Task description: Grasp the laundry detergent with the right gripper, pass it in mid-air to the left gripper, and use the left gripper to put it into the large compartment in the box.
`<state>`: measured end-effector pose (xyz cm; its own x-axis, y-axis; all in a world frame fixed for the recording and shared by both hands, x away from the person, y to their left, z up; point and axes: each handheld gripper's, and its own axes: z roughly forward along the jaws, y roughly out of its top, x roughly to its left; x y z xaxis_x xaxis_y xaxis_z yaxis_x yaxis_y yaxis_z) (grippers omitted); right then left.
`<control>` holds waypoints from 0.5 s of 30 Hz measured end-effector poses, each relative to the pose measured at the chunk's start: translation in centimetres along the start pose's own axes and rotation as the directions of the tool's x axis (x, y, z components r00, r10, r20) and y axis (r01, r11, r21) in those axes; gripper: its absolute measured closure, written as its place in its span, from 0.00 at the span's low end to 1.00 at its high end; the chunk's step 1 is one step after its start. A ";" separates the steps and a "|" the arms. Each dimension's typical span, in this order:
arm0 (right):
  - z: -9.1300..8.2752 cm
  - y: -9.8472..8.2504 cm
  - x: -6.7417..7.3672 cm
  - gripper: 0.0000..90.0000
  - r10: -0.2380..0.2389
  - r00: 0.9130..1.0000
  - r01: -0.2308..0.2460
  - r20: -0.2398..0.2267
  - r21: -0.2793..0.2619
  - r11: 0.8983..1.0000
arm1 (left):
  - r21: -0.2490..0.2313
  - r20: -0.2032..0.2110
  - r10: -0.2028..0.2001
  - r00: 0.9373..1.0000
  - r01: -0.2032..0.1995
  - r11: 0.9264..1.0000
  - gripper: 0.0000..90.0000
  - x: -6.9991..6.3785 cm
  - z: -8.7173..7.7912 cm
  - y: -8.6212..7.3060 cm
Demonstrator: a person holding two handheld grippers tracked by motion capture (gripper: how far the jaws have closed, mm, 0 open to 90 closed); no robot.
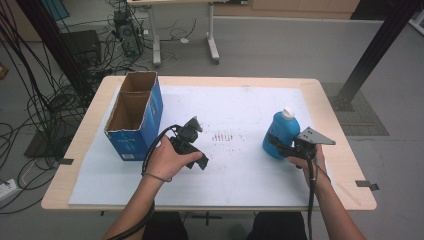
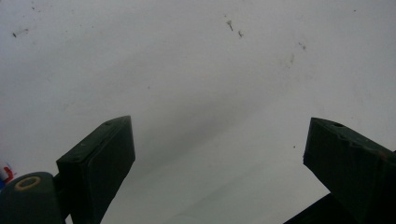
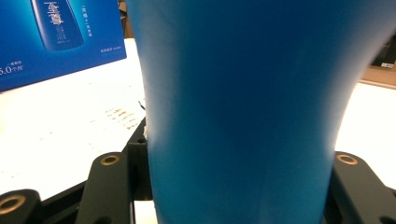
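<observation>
A blue bottle (image 1: 281,131) with a white cap stands tilted on the white sheet at the right. My right gripper (image 1: 280,146) is shut on its lower body; in the right gripper view the bottle's blue wall (image 3: 243,116) sits between the two black jaws. My left gripper (image 1: 197,161) rests low over the sheet near the middle, held by the left hand. In the left gripper view its fingers (image 2: 100,165) stand wide apart, open, with bare white sheet between them.
A blue cardboard box (image 1: 135,116) with an open top stands at the left of the white sheet (image 1: 240,180); its printed side (image 3: 51,37) appears beyond the bottle. A faint brown smudge (image 1: 223,135) marks the sheet's middle. Cables and table legs crowd the floor behind.
</observation>
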<state>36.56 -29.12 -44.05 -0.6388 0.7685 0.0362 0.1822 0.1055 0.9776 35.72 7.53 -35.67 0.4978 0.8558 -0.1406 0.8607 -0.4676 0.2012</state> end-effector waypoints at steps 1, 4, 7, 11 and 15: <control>0.0 0.0 0.0 0.48 -0.001 1.000 0.001 0.001 -0.002 1.000 | 0.001 0.000 0.000 1.000 0.000 1.000 0.10 0.0 0.0 0.0; 0.0 -0.1 0.1 0.48 0.003 1.000 -0.003 0.005 -0.007 1.000 | -0.003 0.001 -0.003 1.000 0.003 1.000 0.10 0.0 0.0 0.2; 0.0 -0.1 0.1 0.48 0.001 1.000 -0.001 0.004 -0.007 1.000 | -0.007 0.004 -0.001 1.000 0.001 1.000 0.10 -0.1 0.0 0.2; 0.0 -0.1 0.0 0.48 0.000 1.000 0.000 0.004 -0.007 1.000 | -0.008 0.006 0.004 1.000 -0.004 1.000 0.10 -0.1 0.0 0.3; 0.0 -0.1 0.1 0.48 -0.001 1.000 0.001 0.007 -0.008 1.000 | -0.004 0.005 0.003 1.000 -0.002 1.000 0.10 -0.1 0.1 0.3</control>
<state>36.47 -29.09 -44.14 -0.6337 0.7729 0.0338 0.1754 0.1010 0.9793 35.96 7.31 -35.70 0.5005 0.8535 -0.1451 0.8591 -0.4689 0.2051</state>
